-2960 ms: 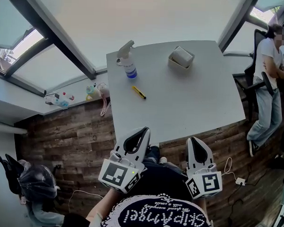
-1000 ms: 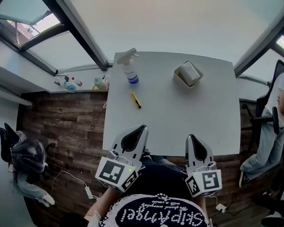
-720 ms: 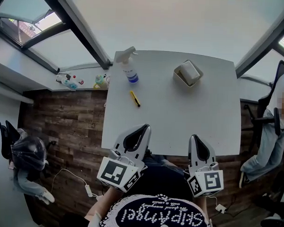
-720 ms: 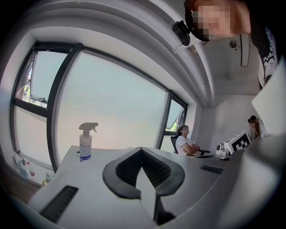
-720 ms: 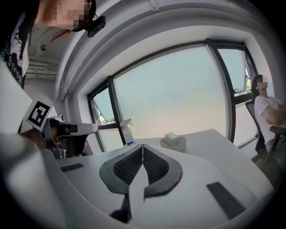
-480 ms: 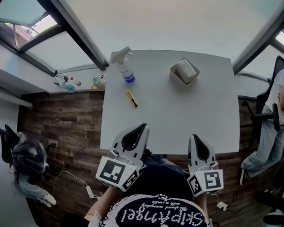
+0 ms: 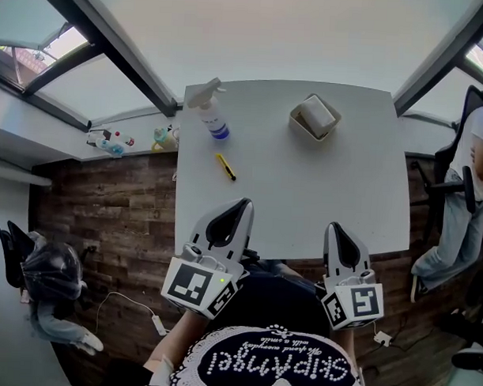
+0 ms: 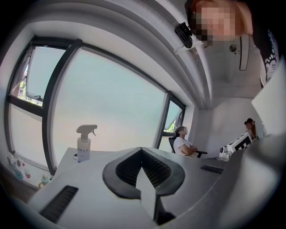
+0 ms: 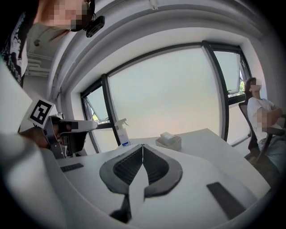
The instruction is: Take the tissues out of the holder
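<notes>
A beige tissue holder (image 7: 314, 120) with a white pack of tissues (image 7: 315, 113) in it stands at the far right of the white table (image 7: 321, 191). It shows again in the right gripper view as the holder (image 9: 168, 142) beyond the jaws. My left gripper (image 7: 243, 203) hangs over the table's near edge, jaws together, nothing between them. My right gripper (image 7: 336, 227) sits at the near edge too, shut and empty. Both are far short of the holder. In the left gripper view my left gripper (image 8: 141, 149) is closed with the table ahead.
A spray bottle (image 7: 211, 111) stands at the table's far left, also seen as the bottle (image 8: 83, 143) in the left gripper view. A yellow utility knife (image 7: 225, 166) lies mid-left. A person (image 7: 472, 149) sits in a chair right of the table. Wooden floor surrounds it.
Both grippers stay at the table's near edge, still shut. The head view has shifted slightly, so the table and holder sit a little higher in the picture.
</notes>
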Available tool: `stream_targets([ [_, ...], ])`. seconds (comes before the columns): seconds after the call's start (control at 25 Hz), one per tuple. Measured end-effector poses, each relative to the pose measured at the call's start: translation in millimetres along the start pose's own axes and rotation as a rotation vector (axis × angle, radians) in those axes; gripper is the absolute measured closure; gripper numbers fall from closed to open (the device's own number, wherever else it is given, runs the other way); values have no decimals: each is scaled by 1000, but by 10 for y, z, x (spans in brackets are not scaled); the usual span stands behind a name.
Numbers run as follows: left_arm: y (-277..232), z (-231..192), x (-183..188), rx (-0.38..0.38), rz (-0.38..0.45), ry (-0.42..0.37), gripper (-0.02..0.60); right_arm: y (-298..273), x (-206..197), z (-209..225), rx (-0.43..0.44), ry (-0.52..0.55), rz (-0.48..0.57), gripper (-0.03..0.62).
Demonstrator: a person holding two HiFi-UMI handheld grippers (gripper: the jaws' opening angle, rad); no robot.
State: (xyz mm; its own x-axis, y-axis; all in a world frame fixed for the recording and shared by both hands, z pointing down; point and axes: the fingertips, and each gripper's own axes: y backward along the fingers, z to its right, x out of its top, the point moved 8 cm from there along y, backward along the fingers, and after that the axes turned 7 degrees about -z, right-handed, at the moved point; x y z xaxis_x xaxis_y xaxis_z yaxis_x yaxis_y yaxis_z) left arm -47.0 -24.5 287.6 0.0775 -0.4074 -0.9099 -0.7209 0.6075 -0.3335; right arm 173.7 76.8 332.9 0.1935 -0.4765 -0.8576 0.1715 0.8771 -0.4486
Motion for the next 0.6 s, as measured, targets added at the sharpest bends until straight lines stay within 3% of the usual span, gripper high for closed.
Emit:
stream_targets([
  [0.28,-10,-230,42,-3,-15,2,580,-83,7,-98,-19,-9,0,582],
  [0.6,-138,-270,107,-60,-13,-15,580,-117,43,-109,-27,32,20,582],
])
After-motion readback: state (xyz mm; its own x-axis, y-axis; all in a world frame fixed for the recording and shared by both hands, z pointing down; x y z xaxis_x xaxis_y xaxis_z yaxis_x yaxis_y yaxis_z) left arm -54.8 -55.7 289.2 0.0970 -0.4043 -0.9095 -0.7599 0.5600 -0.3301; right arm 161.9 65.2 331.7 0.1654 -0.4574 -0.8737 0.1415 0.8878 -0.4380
